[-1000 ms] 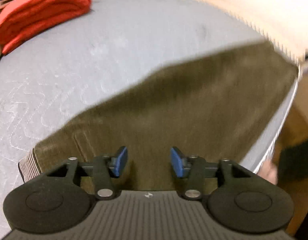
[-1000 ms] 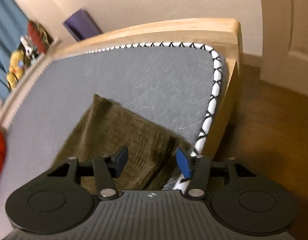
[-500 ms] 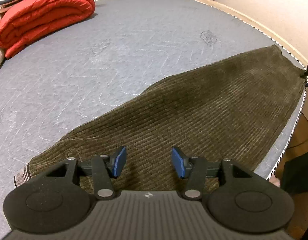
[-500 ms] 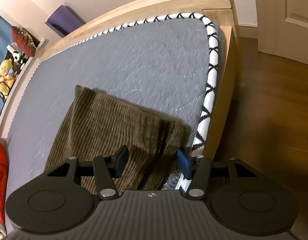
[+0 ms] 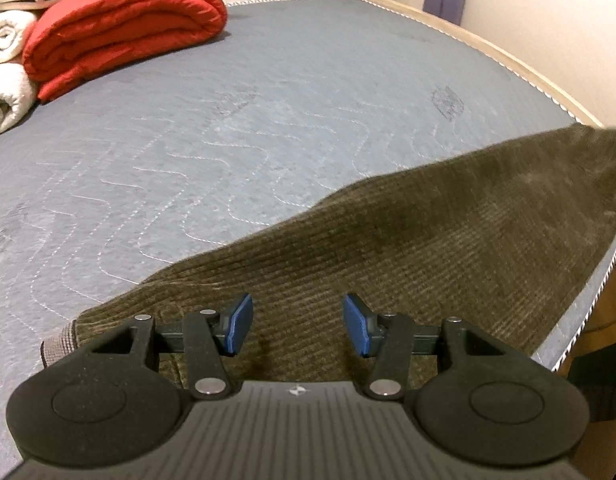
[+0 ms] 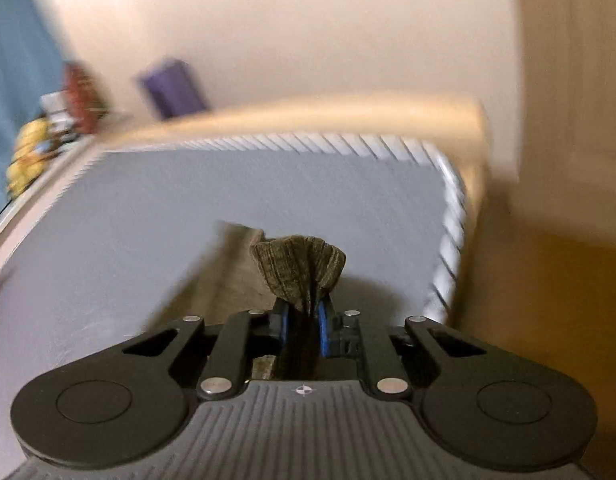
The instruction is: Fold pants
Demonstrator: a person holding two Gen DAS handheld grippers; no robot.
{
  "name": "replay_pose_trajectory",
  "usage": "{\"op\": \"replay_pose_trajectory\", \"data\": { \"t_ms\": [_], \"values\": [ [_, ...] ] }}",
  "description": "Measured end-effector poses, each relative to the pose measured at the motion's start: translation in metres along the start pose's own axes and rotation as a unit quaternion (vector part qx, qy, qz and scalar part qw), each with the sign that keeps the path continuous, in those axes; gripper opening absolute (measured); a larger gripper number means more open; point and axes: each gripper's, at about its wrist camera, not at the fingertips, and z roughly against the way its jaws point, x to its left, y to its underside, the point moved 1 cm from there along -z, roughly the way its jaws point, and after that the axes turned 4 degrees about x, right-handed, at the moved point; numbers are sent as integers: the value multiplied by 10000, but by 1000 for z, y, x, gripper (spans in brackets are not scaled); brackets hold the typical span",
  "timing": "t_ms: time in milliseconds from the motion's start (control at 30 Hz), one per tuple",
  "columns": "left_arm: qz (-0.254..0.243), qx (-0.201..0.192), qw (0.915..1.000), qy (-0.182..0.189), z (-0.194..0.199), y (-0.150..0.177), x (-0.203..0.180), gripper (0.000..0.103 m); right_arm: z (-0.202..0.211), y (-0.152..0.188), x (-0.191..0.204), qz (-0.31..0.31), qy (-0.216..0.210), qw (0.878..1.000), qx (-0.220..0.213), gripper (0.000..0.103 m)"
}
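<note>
Olive-brown corduroy pants point(image 5: 427, 248) lie along the near edge of a grey mattress point(image 5: 228, 140), waistband at the lower left, legs running to the right. My left gripper point(image 5: 298, 330) is open and empty, hovering just above the waist end. My right gripper point(image 6: 304, 326) is shut on the bunched leg-hem end of the pants point(image 6: 300, 264), which fans out above the blue pads and is lifted off the mattress point(image 6: 188, 208). The far right end of the pants in the left wrist view looks raised and blurred.
A folded red duvet point(image 5: 120, 36) and white blankets point(image 5: 4, 80) lie at the far left of the mattress. A wooden bed frame point(image 6: 347, 112) runs along the far side, with wood floor point(image 6: 547, 280) to the right. A purple item point(image 6: 172, 88) leans on the wall.
My right gripper has closed on the hem end of the pants and lifted it; the view is motion-blurred. My left gripper has stayed open over the waist, dropping slightly closer.
</note>
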Motion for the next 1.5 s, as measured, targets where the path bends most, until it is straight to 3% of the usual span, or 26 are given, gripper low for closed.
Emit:
{"op": "replay_pose_trajectory", "data": {
  "t_ms": [67,133,233,300,400,467,500,567,633,733,833,900,967,1033,1100,1167,1267,1300,1333,1367,1400,1500],
  "values": [
    [90,-32,9999,-41,0,-2,3,56,40,19,56,1084,-342,9913,-668,14],
    [181,-44,9998,-75,-1,-3,6,56,79,56,111,2271,-952,9624,-1149,14],
    [281,0,9995,-129,-5,-5,11,56,135,144,176,4080,-1969,8766,-1622,14],
    [334,51,9994,-122,-9,-6,11,56,162,213,202,5199,-2569,7980,-1640,15],
    [353,141,9993,-23,-14,-8,10,59,173,312,217,6684,-3089,6720,-785,17],
    [321,184,9993,63,-17,-9,5,61,176,348,210,7100,-3301,6214,-290,18],
    [319,208,9992,141,-19,-10,3,63,179,356,205,7212,-3387,6041,-127,27],
    [359,256,9986,302,-22,-11,-1,63,187,355,198,7144,-3591,6005,-56,42],
    [467,304,9972,502,-26,-13,-4,63,195,341,198,6864,-3996,6070,284,44],
    [832,257,9919,921,-35,-18,-7,60,200,321,202,6427,-4288,6318,628,47],
    [1317,192,9791,1537,-46,-29,-10,57,192,301,203,6062,-4309,6641,762,48],
    [1545,170,9731,1702,-57,-36,-14,57,181,298,206,5915,-4205,6833,799,49],
    [1656,186,9702,1757,-70,-45,-18,58,169,296,207,5848,-4086,6949,903,49],
    [1755,225,9688,1738,-83,-52,-21,59,161,301,210,5920,-4063,6886,1011,51],
    [1822,274,9688,1655,-94,-60,-22,62,156,311,209,6070,-4145,6671,1218,54],
    [1878,274,9673,1681,-100,-66,-23,66,152,319,213,6177,-4135,6562,1298,54],
    [1715,280,9714,1617,-106,-76,-30,64,150,325,218,6226,-4172,6491,1308,52],
    [1552,283,9753,1543,-108,-78,-35,46,150,328,220,6229,-4193,6473,1316,39],
    [1283,269,9815,1399,-108,-80,-42,36,151,328,221,6238,-4256,6417,1339,26],
    [999,204,9871,1233,-105,-83,-48,28,152,328,223,6282,-4313,6343,1306,21],
    [882,105,9892,1166,-99,-84,-49,23,155,328,225,6358,-4319,6295,1141,18],
    [871,-446,9892,1095,-72,-93,-42,21,175,322,221,6456,-4479,6156,603,16]
  ]
}}
